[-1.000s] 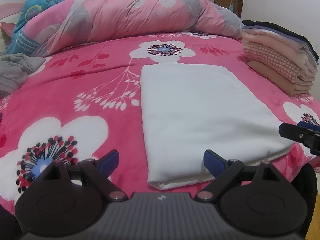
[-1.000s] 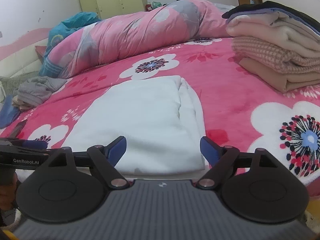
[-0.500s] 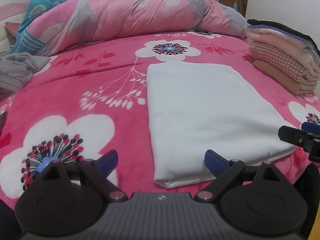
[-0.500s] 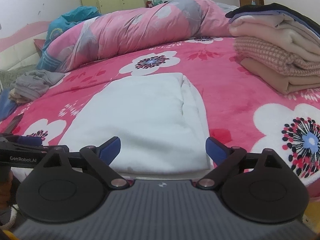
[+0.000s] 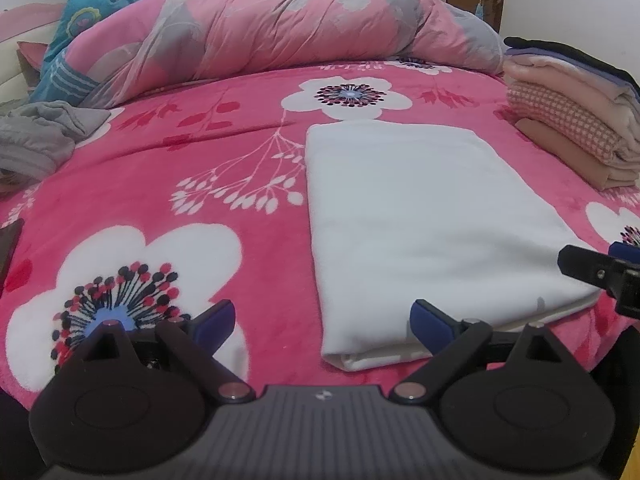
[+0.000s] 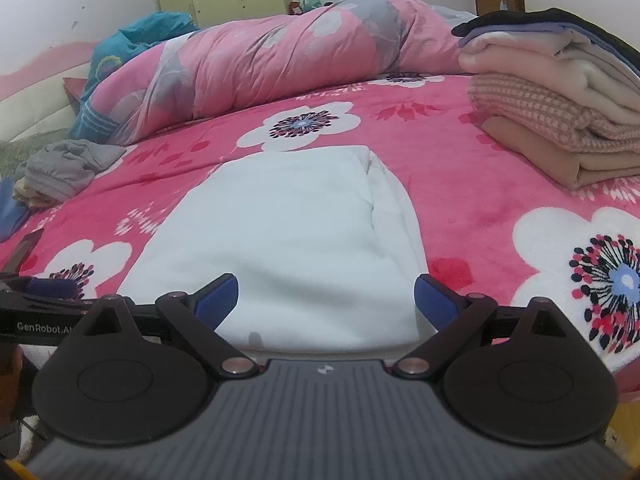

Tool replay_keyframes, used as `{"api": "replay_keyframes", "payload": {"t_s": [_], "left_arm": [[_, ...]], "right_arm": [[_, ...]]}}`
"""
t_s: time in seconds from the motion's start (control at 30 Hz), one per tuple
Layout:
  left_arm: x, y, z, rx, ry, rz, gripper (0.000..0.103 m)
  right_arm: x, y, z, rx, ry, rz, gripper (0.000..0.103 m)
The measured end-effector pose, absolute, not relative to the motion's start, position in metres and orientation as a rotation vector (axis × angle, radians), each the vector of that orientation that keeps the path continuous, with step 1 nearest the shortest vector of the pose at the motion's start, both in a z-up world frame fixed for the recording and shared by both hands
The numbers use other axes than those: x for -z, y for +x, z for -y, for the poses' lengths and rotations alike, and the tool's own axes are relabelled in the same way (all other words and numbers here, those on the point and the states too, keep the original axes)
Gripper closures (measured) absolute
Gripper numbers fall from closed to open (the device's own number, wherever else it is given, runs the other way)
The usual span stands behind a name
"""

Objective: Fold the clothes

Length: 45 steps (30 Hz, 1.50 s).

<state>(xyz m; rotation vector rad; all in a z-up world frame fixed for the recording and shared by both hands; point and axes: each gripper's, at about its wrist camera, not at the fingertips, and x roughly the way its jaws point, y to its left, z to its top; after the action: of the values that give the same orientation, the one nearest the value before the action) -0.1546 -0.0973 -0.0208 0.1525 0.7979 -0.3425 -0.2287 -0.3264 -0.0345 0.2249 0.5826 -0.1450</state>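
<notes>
Two spread grippers at the near hem of a folded white fleece garment [image 5: 420, 220].
Left gripper [image 5: 322, 320] and right gripper [image 6: 326, 294] hold nothing; garment's long axis runs away across the pink floral blanket [image 5: 200, 152]; right gripper sits more squarely over it.

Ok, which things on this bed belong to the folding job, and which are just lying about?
Job:
folded white cloth
stack of folded beige and pink clothes
crumpled grey garment
left gripper, open
right gripper, open

Lying about:
rolled pink quilt
teal blanket
pink floral bedspread
</notes>
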Motion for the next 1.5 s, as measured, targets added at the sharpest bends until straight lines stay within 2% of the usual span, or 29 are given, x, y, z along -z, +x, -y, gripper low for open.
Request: {"api": "replay_keyframes", "payload": {"t_s": [0.6, 1.17, 1.33, 1.5], "left_arm": [[0.024, -0.155, 0.094, 0.33, 0.147, -0.816, 0.007], [0.028, -0.152, 0.087, 0.311, 0.136, -0.815, 0.006], [0.022, -0.149, 0.068, 0.367, 0.019, -0.75, 0.004], [0.016, -0.137, 0.055, 0.395, -0.049, -0.652, 0.002]], "right_arm": [[0.035, -0.227, 0.323, 0.155, 0.225, -0.595, 0.002], [0.039, -0.22, 0.316, 0.163, 0.239, -0.605, 0.001], [0.039, -0.224, 0.322, 0.197, 0.265, -0.555, 0.001], [0.042, -0.233, 0.352, 0.22, 0.414, -0.491, 0.001]]}}
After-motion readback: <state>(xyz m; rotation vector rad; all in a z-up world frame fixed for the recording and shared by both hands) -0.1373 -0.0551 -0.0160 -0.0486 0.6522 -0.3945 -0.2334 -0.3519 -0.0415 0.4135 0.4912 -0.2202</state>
